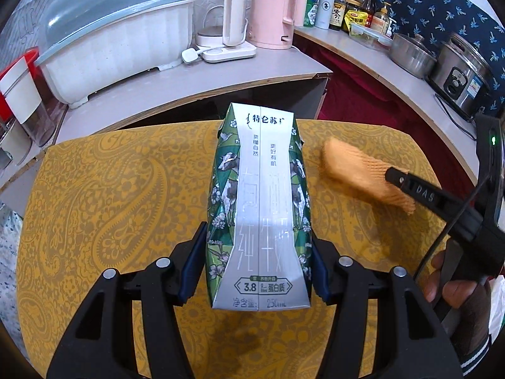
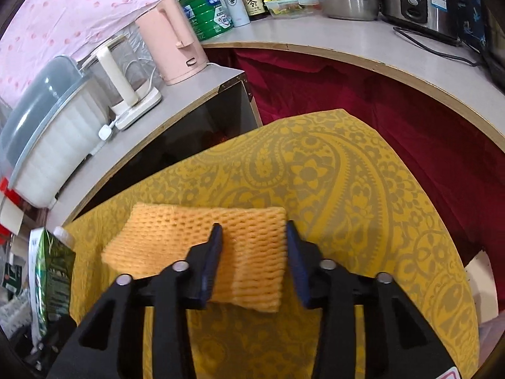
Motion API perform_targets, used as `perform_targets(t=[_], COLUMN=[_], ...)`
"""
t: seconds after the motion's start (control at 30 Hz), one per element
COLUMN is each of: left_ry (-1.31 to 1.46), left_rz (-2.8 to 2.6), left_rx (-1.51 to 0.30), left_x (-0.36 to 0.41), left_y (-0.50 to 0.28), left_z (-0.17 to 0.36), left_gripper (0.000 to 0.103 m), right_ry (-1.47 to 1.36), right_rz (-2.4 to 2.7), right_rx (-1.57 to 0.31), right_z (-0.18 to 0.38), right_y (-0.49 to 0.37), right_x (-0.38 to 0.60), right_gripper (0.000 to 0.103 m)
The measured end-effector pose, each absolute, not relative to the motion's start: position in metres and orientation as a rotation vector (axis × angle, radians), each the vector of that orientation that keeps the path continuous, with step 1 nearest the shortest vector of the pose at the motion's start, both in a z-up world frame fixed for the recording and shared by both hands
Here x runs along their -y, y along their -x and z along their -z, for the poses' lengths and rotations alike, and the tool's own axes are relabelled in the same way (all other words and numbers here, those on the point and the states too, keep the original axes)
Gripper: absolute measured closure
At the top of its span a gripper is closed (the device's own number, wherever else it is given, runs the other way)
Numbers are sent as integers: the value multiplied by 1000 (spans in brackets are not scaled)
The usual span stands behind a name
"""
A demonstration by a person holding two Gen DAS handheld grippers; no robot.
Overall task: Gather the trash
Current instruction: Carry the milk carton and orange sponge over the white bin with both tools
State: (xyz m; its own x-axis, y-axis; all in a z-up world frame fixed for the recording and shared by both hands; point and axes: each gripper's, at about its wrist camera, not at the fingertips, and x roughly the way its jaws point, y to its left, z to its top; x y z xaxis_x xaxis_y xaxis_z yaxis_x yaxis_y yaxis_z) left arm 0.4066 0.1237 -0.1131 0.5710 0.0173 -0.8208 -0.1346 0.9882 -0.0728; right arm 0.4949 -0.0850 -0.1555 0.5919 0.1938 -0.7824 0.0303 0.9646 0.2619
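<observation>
The left gripper point(image 1: 258, 271) is clamped on a green and silver milk carton point(image 1: 260, 202), its blue pads pressing both sides of the carton above the yellow paisley tablecloth point(image 1: 110, 189). The right gripper point(image 2: 254, 262) has an orange foam net sleeve point(image 2: 202, 246) between its jaws; the left pad lies against the foam, but a narrow gap shows at the right pad, so a firm grip cannot be confirmed. Behind the table, the counter point(image 1: 189, 79) carries a pink kettle point(image 1: 273, 12) and a white electric kettle point(image 1: 224, 15).
</observation>
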Motion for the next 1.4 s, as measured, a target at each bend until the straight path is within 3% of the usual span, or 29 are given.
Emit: perform_targets(t=[0.13, 0.2, 0.63, 1.4], left_ry=[132, 136, 113, -10], left_rz=[-80, -74, 1, 275], left_rx=[-954, -953, -922, -856], left_x=[-118, -114, -69, 78], left_y=[-396, -389, -316, -180], left_z=[105, 101, 64, 17], left_gripper=[49, 49, 49, 49], right_ry=[-288, -292, -365, -502], right_rz=[-121, -131, -149, 123], right_rx=[-954, -957, -873, -602], right_z=[154, 151, 111, 25], right_y=[-476, -466, -333, -118], right_x=[93, 94, 135, 301], right_gripper=[88, 91, 93, 93])
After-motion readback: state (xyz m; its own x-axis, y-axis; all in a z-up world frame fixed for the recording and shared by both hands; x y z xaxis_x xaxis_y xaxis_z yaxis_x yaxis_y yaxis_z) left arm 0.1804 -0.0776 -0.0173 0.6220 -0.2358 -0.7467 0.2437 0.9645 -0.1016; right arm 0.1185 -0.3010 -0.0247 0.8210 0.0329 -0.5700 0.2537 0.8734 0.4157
